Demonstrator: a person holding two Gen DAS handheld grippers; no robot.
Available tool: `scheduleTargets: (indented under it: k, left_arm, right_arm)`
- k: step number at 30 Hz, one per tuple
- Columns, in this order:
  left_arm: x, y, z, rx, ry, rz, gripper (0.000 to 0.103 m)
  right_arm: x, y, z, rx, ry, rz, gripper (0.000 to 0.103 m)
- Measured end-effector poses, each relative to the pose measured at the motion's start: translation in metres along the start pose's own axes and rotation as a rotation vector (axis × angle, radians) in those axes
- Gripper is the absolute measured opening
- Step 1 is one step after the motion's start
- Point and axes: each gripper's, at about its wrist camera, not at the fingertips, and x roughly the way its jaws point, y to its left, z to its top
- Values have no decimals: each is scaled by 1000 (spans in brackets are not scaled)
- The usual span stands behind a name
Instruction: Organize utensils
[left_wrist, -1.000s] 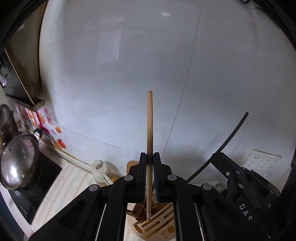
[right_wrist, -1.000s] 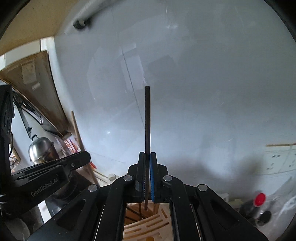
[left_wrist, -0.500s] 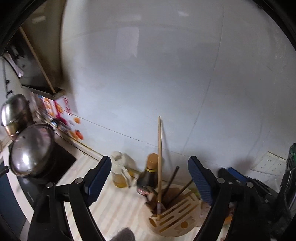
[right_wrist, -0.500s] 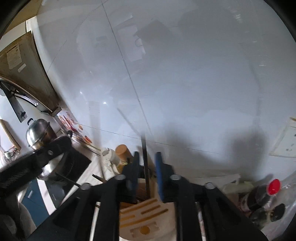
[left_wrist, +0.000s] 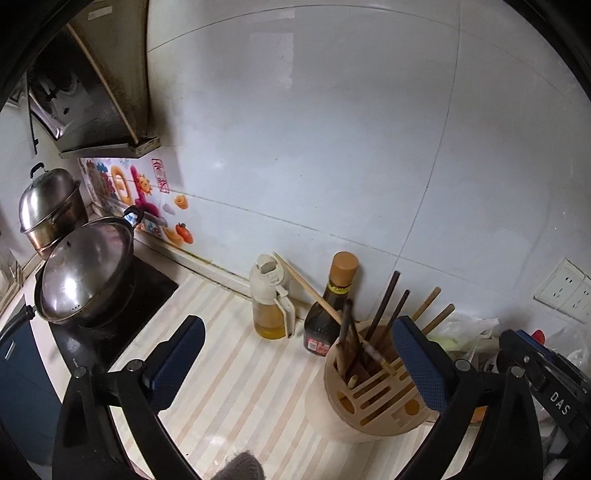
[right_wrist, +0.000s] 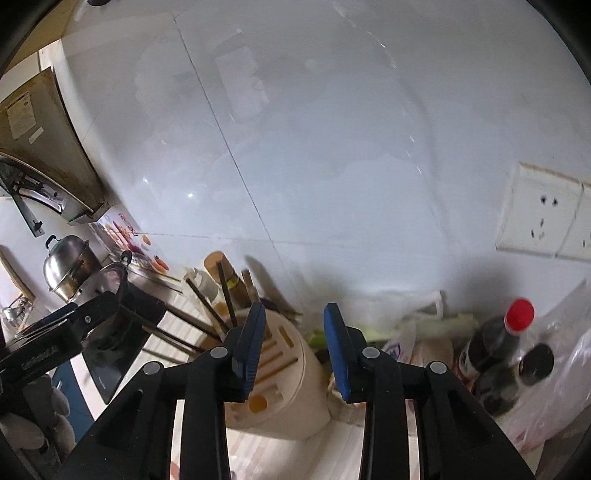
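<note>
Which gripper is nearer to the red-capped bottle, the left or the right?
Right. The right gripper, jaws opening and empty, hangs over the utensil holder, with the red-capped bottle just beside it. The left gripper hovers on the holder's far side, toward the stove.

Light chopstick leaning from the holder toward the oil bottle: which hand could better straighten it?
Probably left. The chopstick shows between the fingers of the left tool; the right tool faces the other side of the holder. Both tools are opening, empty.

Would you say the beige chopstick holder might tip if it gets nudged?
Probably not easily: the holder looks squat with a broad base. The chopsticks lean out above its rim, so a knock there could rock it. It likely slides on the smooth counter.
</note>
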Motion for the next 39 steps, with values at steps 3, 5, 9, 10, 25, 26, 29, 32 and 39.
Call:
scheduleTargets:
  k: [3,5,9,10,25,26,29,32,39]
  left_arm:
    - [-1,8,-7,-14,8,18,103]
    - [-1,15,-12,-22,11,30,103]
    - [-1,33,-21,-43,15,79,103]
    - [-1,37,-23,-44,18,94,103]
    - [54,87,-33,-78,119,220,103]
    - [55,87,-34,-78,122,217,103]
    - [61,89,-35,-82,133,211,103]
    - [64,90,-32,-89,133,202,103]
    - [68,82,-24,-70,130,187,103]
  right_arm:
    - [0,-2,-6,13,12,0,35]
    - [-2,-6,-11,31,20,13,35]
    - [-5,-6,-16,43,30,44,35]
    - [-4,-3,-16,37,37,55,35]
    - [113,86,11,-227,399,161,7]
    - [121,89,8,-241,420,153,4]
    - [137,93,-1,-247,454,136,0]
    - [143,87,-3,-203,435,136,0]
    - [148,79,-8,-121,380,167,0]
